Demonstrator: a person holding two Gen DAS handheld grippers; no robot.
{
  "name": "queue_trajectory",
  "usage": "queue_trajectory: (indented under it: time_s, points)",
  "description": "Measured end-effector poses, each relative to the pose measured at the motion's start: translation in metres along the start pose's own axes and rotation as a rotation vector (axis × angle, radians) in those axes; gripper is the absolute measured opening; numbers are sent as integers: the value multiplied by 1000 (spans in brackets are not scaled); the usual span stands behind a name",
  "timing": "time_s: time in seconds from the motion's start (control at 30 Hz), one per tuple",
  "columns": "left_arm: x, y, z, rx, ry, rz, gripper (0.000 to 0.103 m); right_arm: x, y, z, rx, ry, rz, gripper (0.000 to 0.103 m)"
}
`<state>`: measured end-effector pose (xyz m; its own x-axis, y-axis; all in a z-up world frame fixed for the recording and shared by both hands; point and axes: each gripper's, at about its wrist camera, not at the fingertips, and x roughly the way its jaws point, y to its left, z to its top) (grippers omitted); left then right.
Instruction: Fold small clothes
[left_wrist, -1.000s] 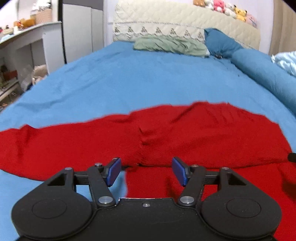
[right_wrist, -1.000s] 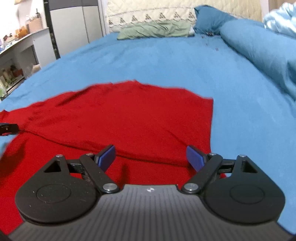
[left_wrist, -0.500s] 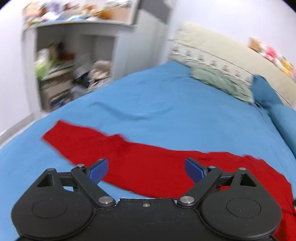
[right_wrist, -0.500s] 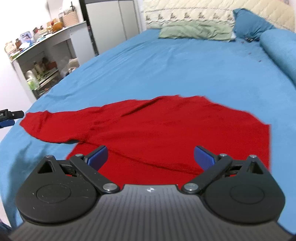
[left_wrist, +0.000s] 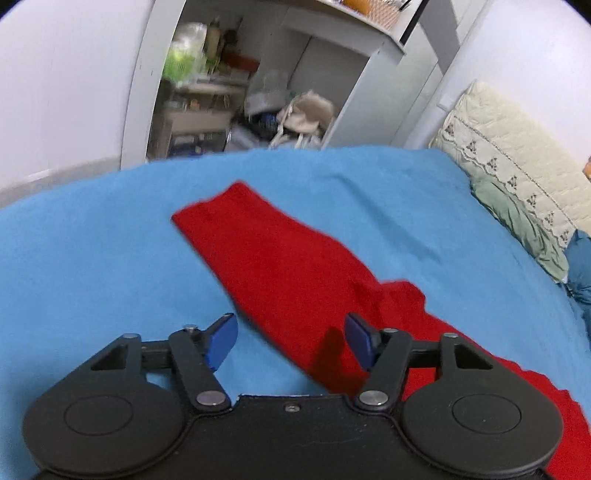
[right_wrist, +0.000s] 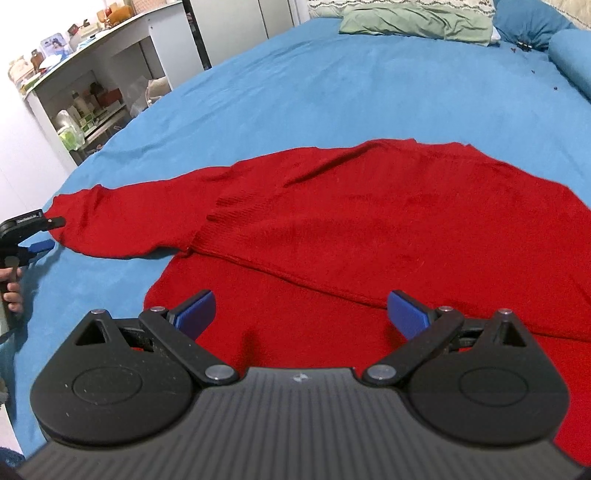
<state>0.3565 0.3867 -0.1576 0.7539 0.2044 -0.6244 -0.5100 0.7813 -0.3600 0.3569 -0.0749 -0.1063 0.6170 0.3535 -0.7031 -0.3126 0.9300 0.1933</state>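
Observation:
A red knit sweater (right_wrist: 369, 229) lies flat on the blue bed, its body partly folded over with a fold edge across the middle. One long sleeve (left_wrist: 266, 254) stretches out to the left. My left gripper (left_wrist: 290, 341) is open and empty, just above the bed near the sleeve's lower stretch; it also shows at the left edge of the right wrist view (right_wrist: 33, 229) beside the cuff. My right gripper (right_wrist: 301, 312) is open and empty over the sweater's near hem.
The blue bedspread (right_wrist: 332, 92) runs far back to a green pillow (right_wrist: 413, 18) and blue pillows (right_wrist: 528, 18). A white shelf unit with clutter (left_wrist: 221, 92) stands beyond the bed's left edge. A cream headboard (left_wrist: 517, 155) is at right.
My left gripper has swung left from the sweater's body out along the sleeve toward the cuff. My right gripper has turned left and backed off slightly. Both stayed open.

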Motion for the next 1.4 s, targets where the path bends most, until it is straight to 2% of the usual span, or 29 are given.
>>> queue_trajectory:
  time_s: [0.07, 0.13, 0.2, 0.33, 0.43, 0.5, 0.6, 0.7, 0.77, 0.87, 0.97, 1.1, 1.2, 1.27, 1.3, 1.33, 1.4]
  points:
    - [7, -5, 4, 28, -8, 32, 47, 4, -3, -2, 10, 1, -2, 103]
    - [11, -5, 6, 44, -6, 60, 14, 7, -6, -3, 18, 4, -7, 103]
    - [12, -6, 8, 46, -3, 61, 10, 9, -12, -5, 28, 8, -15, 103]
    - [1, -29, 9, 111, -24, 97, 9, 6, -23, -7, 50, -1, -37, 103]
    - [-15, -63, 9, 146, -53, 21, 9, -2, -35, -8, 80, -13, -75, 103]
    - [-30, -101, 3, 216, -85, -37, 9, -10, -46, -8, 108, -24, -94, 103]
    - [-57, -173, -18, 329, -121, -180, 9, -25, -64, -9, 158, -49, -105, 103]
    - [-77, -244, -53, 426, -103, -302, 9, -43, -80, -11, 190, -75, -131, 103]
    - [-84, -287, -88, 477, -47, -391, 9, -55, -93, -14, 204, -92, -148, 103]
    - [-82, -332, -147, 546, 45, -457, 9, -68, -110, -20, 209, -102, -177, 103]
    - [-71, -351, -201, 614, 129, -450, 9, -75, -127, -29, 211, -88, -204, 103]
    - [-60, -357, -243, 740, 149, -398, 10, -78, -146, -41, 241, -69, -210, 103]
    - [-66, -358, -248, 809, 129, -410, 13, -76, -151, -42, 254, -71, -197, 103]
    - [-77, -353, -240, 827, 114, -440, 35, -77, -151, -40, 251, -86, -183, 103]
    - [-87, -347, -236, 840, 95, -452, 62, -79, -150, -37, 247, -97, -170, 103]
    - [-96, -337, -231, 857, 68, -459, 81, -81, -148, -35, 241, -108, -155, 103]
    - [-110, -319, -223, 878, 10, -462, 87, -79, -138, -25, 207, -122, -124, 103]
